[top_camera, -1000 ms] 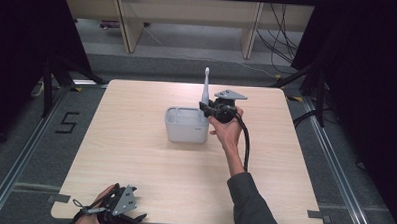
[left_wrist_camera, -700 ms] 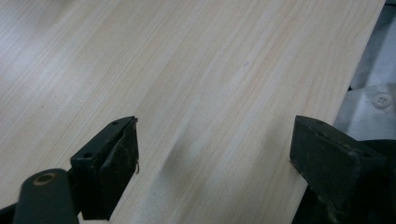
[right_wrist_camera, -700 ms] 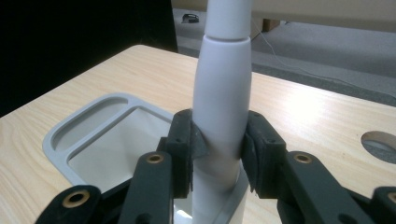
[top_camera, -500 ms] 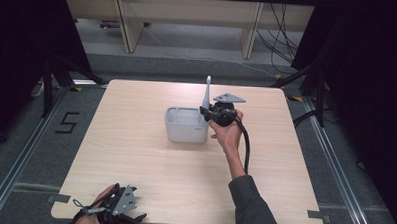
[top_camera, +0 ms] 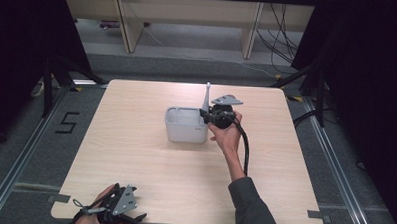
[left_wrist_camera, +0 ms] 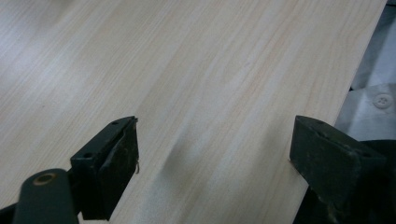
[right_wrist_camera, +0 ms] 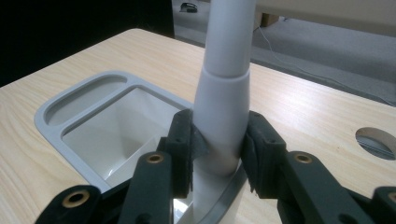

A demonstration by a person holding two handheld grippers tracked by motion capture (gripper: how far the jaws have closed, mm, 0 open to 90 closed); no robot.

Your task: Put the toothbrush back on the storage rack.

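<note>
The right gripper view shows the right hand-held gripper (right_wrist_camera: 219, 154) clamped on a white brush handle (right_wrist_camera: 223, 112) standing upright at the grey holder's (right_wrist_camera: 70, 105) rim; the high view shows them mid-tabletop (top_camera: 135, 155). The left hand-held gripper (top_camera: 114, 209) rests at the near edge, jaws apart over bare wood. Dark curtains and grey floor surround; the handle's top is cut off.

Light wood table (top_camera: 135, 155) on grey floor (top_camera: 30, 151), dark surrounds.
Black curtains (top_camera: 367, 98) flank both sides. Pale wooden furniture legs (top_camera: 125, 24) stand beyond the far edge; loose cables (top_camera: 284, 30) trail across the floor. A "5" mark (top_camera: 66, 122) on the floor left of the table. Metal rails (top_camera: 15, 155) run alongside.
</note>
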